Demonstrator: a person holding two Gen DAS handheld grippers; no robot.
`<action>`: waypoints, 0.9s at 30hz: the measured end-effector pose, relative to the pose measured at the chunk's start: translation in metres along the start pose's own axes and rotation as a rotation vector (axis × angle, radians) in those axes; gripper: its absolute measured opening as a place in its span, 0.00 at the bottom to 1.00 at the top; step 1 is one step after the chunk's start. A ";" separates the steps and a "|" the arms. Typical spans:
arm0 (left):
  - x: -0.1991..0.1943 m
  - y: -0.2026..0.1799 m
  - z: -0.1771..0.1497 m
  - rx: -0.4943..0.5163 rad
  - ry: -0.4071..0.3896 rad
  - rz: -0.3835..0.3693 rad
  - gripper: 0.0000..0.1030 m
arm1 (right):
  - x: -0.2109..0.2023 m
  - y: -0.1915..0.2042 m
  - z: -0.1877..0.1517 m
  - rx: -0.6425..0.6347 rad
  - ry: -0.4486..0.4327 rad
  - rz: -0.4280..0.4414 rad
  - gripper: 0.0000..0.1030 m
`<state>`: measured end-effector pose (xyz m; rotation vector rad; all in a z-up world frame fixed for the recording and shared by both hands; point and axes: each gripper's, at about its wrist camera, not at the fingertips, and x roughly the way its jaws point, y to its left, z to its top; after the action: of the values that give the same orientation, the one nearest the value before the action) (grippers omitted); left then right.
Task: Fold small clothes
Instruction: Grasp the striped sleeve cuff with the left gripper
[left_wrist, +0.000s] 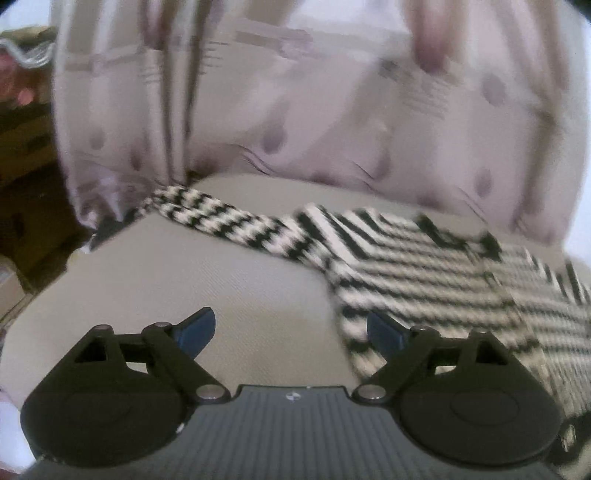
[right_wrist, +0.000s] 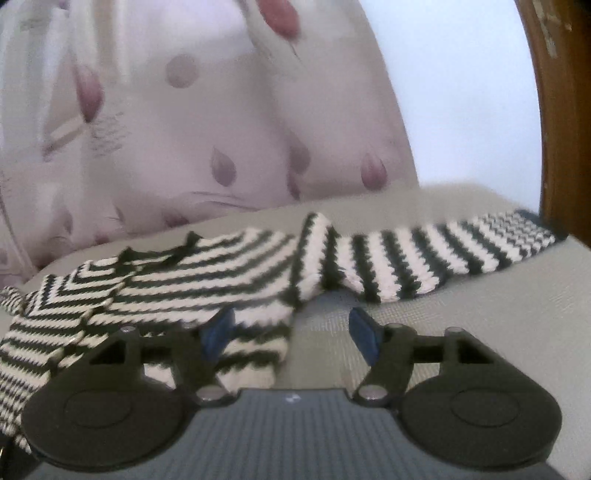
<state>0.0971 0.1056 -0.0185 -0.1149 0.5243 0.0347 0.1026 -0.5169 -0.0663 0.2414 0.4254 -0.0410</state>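
One striped sweater (right_wrist: 192, 284) is all there is to fold, laid flat on the beige surface (left_wrist: 184, 280), which may be a cushion or mattress rather than a counter; can't tell. Behind the sweater hangs the floral curtain (left_wrist: 295, 110).

Take the sweater body as your landmark. It lies btwn the two tools, its long axis running side to side across both views w/ the sleeves out. One sleeve (right_wrist: 443, 254) stretches away from the body toward the wooden frame (right_wrist: 554, 110); the other sleeve (left_wrist: 207, 214) trails off the opposite side toward the curtain's edge.

Your left tool (left_wrist: 291, 332) is spread wide, holding nothing, w/ the body's hem edge at its right-hand finger. Your right tool (right_wrist: 291, 332) is also wide and empty, its left-hand finger over the body's lower corner; contact not clear.

Judgement: each tool is nearest its own side's sleeve, so sleeves fold inward across the body first.
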 end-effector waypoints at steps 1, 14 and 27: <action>0.007 0.010 0.008 -0.028 -0.002 0.019 0.86 | -0.005 0.002 -0.003 -0.009 -0.005 -0.002 0.73; 0.135 0.153 0.127 -0.237 0.038 0.210 0.88 | -0.008 -0.005 -0.028 0.027 0.058 -0.047 0.74; 0.249 0.233 0.153 -0.535 0.267 0.178 0.89 | 0.006 0.007 -0.038 -0.043 0.132 -0.099 0.77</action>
<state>0.3744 0.3557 -0.0351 -0.6021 0.7819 0.3378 0.0932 -0.5004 -0.1008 0.1812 0.5693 -0.1137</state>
